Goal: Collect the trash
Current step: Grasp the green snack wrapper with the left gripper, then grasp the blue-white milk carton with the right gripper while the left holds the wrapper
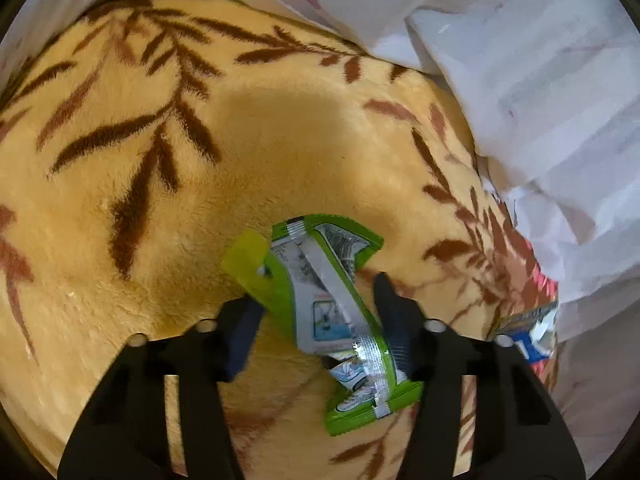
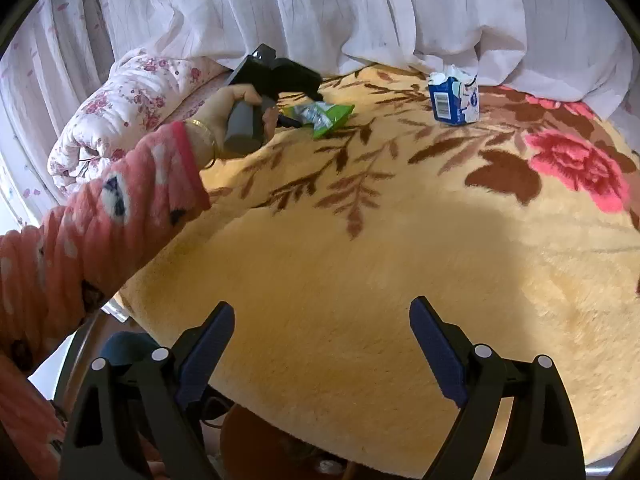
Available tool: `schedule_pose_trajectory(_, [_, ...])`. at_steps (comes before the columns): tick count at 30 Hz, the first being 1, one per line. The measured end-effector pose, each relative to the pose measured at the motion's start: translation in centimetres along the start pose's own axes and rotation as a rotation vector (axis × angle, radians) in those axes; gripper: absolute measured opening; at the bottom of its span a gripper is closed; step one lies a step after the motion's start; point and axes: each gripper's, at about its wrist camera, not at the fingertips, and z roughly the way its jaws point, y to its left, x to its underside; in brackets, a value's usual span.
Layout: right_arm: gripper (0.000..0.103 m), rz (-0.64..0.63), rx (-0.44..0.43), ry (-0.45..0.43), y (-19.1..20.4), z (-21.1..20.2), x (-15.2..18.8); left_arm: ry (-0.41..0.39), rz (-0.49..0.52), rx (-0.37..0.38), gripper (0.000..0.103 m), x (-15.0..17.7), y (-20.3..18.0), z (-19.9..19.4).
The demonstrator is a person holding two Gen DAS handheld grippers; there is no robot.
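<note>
A crumpled green and silver snack wrapper [image 1: 340,312] lies on the yellow plush blanket [image 1: 280,140]. My left gripper [image 1: 316,296] straddles it, pointing steeply down. The wrapper's right edge overlaps the right finger [image 1: 394,320]; a strip of blanket shows between the left finger [image 1: 240,332] and the wrapper's body, so the jaws look open around it. In the right wrist view a hand [image 2: 224,108] holds that gripper at the wrapper [image 2: 328,118]. A torn blue and white carton [image 2: 454,100] stands upright further right. My right gripper [image 2: 320,306] hangs open and empty over the blanket's near edge.
White cloth [image 2: 320,8] drapes along the far side of the blanket. A rolled floral quilt [image 2: 120,112] lies at the back left. A pink patterned sleeve [image 2: 120,208] crosses the left of the right wrist view. The carton [image 1: 528,332] shows at the left view's right edge.
</note>
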Motion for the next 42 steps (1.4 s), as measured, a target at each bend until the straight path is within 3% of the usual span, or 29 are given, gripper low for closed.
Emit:
schedule_pose_trajectory(7, [0.088, 0.029, 0.017, -0.057, -1.3, -0.7, -2.1, -0.074, 0.162, 0.032, 0.030, 2.4, -1.6, -3.9])
schedule_pose_trajectory(15, [0.088, 0.029, 0.142, -0.151, -4.6, 0.7, -8.0, -0.196, 0.364, 0.075, 0.028, 8.2, -3.0, -11.5])
schedule_pose_trajectory(23, [0.098, -0.030, 0.253, -0.282, -8.7, 5.7, -16.3, -0.215, 0.445, 0.113, 0.028, 13.2, -2.6, -15.2])
schedule_pose_trajectory(29, [0.098, -0.004, 0.284, -0.220, -13.0, 11.7, -20.9, -0.182, 0.445, 0.132, 0.028, 14.9, -1.1, -16.4])
schedule_pose_trajectory(36, [0.097, 0.064, 0.287, -0.126, -16.1, 16.2, -22.6, -0.165, 0.417, 0.125, 0.028, 16.0, 0.2, -17.5])
schedule_pose_trajectory(40, [0.081, 0.038, 0.271, -0.103, -15.7, 16.3, -22.5, -0.158, 0.418, 0.114, 0.028, 16.6, 0.4, -17.9])
schedule_pose_trajectory(41, [0.067, 0.034, 0.266, -0.099, -15.4, 16.0, -22.4, -0.159, 0.414, 0.109, 0.028, 16.7, 0.5, -18.1])
schedule_pose_trajectory(42, [0.066, 0.038, 0.261, -0.098, -15.2, 15.7, -22.3, -0.159, 0.410, 0.110, 0.028, 16.9, 0.6, -18.3])
